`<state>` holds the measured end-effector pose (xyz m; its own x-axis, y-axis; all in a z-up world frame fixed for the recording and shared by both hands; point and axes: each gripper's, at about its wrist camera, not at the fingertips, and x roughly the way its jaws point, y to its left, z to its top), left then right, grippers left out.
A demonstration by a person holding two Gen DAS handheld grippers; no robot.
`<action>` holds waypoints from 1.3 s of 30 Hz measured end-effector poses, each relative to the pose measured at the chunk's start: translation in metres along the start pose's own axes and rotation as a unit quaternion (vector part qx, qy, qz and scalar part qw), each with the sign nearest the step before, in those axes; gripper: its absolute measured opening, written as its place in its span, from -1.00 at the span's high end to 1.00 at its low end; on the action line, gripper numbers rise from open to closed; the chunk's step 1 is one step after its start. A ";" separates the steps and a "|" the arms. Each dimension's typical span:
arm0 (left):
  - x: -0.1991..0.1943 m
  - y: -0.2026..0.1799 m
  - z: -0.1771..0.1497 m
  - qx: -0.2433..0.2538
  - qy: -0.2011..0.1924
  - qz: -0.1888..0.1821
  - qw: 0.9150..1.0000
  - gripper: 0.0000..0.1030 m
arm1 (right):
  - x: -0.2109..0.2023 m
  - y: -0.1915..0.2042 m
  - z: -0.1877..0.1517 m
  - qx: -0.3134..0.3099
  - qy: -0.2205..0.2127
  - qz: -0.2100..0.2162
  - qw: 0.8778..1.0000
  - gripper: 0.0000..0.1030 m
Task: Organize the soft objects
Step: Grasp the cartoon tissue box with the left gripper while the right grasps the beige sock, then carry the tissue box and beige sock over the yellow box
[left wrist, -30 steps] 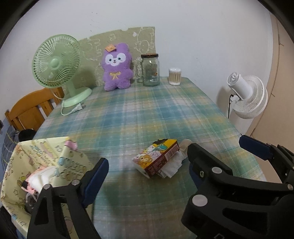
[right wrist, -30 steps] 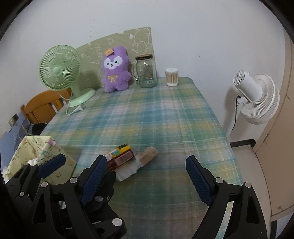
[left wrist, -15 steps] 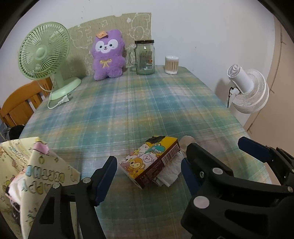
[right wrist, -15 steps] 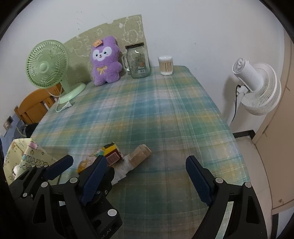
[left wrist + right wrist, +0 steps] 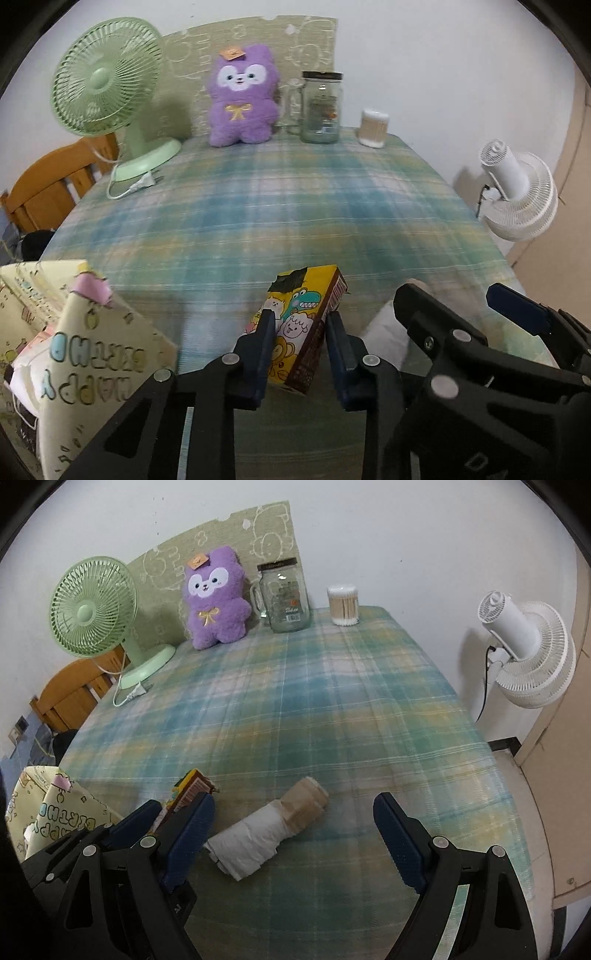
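Note:
My left gripper (image 5: 300, 328) is closed around a yellow cartoon-printed tissue pack (image 5: 303, 321) near the table's front edge; both pads touch its sides. The pack's end shows in the right wrist view (image 5: 192, 786). A rolled white bag with a tan paper band (image 5: 269, 830) lies on the plaid tablecloth (image 5: 314, 709) in front of my right gripper (image 5: 293, 818), which is wide open and empty. A yellow "Happy Birthday" gift bag (image 5: 74, 354) stands at the front left with soft items inside. A purple plush toy (image 5: 242, 96) sits at the table's back.
A green desk fan (image 5: 107, 99) with loose plug, a glass jar (image 5: 321, 107) and a cotton swab tub (image 5: 373, 127) stand along the back. A white floor fan (image 5: 517, 195) is off the table's right edge. A wooden chair (image 5: 51, 181) is at the left.
My left gripper moved forward over the tissue pack and closed on it. The right gripper stayed open and came a little nearer the rolled bag.

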<state>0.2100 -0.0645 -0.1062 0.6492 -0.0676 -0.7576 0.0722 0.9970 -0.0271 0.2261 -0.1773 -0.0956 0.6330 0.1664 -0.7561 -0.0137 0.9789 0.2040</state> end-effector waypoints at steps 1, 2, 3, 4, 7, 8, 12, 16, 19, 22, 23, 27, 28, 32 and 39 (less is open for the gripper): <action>0.000 0.000 -0.001 0.001 0.000 0.002 1.000 0.46 | 0.004 0.001 0.000 0.001 0.004 0.000 1.000 -0.68; 0.000 0.000 -0.002 0.004 0.001 0.002 1.000 0.46 | 0.007 0.002 -0.001 0.001 0.009 -0.001 1.000 -0.52; 0.001 -0.001 -0.003 0.008 0.002 0.002 1.000 0.44 | 0.012 0.003 -0.001 -0.001 0.020 -0.002 1.000 -0.43; 0.002 -0.003 -0.004 0.015 0.005 0.003 1.000 0.39 | 0.016 0.003 -0.002 -0.002 0.025 -0.006 1.000 -0.40; 0.006 -0.004 -0.007 0.021 0.009 0.004 1.000 0.29 | 0.026 0.004 -0.004 0.000 0.039 -0.015 0.999 -0.30; 0.007 -0.005 -0.008 0.027 0.007 0.005 1.000 0.29 | 0.029 0.003 -0.005 0.002 0.043 -0.015 0.999 -0.27; 0.009 -0.009 -0.011 0.042 -0.002 0.018 0.999 0.26 | 0.035 0.006 -0.008 0.003 0.050 -0.004 0.999 -0.01; 0.009 -0.007 -0.011 0.040 0.000 0.007 0.999 0.25 | 0.037 0.009 -0.007 -0.003 0.052 0.013 0.999 0.23; 0.008 -0.007 -0.011 0.040 0.009 -0.005 0.999 0.33 | 0.036 0.011 -0.008 -0.002 0.053 0.020 0.998 0.62; 0.006 -0.008 -0.013 0.046 0.008 -0.004 0.999 0.42 | 0.032 0.013 -0.010 -0.009 0.048 0.014 0.999 0.64; 0.005 -0.009 -0.013 0.047 0.010 -0.006 0.999 0.45 | 0.030 0.013 -0.011 -0.009 0.048 0.013 0.999 0.65; 0.000 -0.010 -0.016 0.048 0.010 -0.012 0.999 0.49 | 0.025 0.013 -0.013 -0.009 0.046 0.013 0.999 0.65; -0.002 -0.010 -0.017 0.049 0.011 -0.014 0.999 0.51 | 0.023 0.013 -0.014 -0.008 0.045 0.013 0.999 0.65; -0.009 -0.011 -0.019 0.050 0.010 -0.021 0.998 0.57 | 0.013 0.012 -0.017 -0.006 0.041 0.013 0.999 0.65; -0.024 -0.014 -0.024 0.050 0.007 -0.033 0.998 0.63 | -0.007 0.011 -0.022 -0.004 0.029 0.012 1.000 0.65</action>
<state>0.1758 -0.0762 -0.1032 0.6306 -0.1316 -0.7649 0.1901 0.9817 -0.0122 0.2047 -0.1646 -0.1019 0.5870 0.1967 -0.7854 -0.0349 0.9753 0.2181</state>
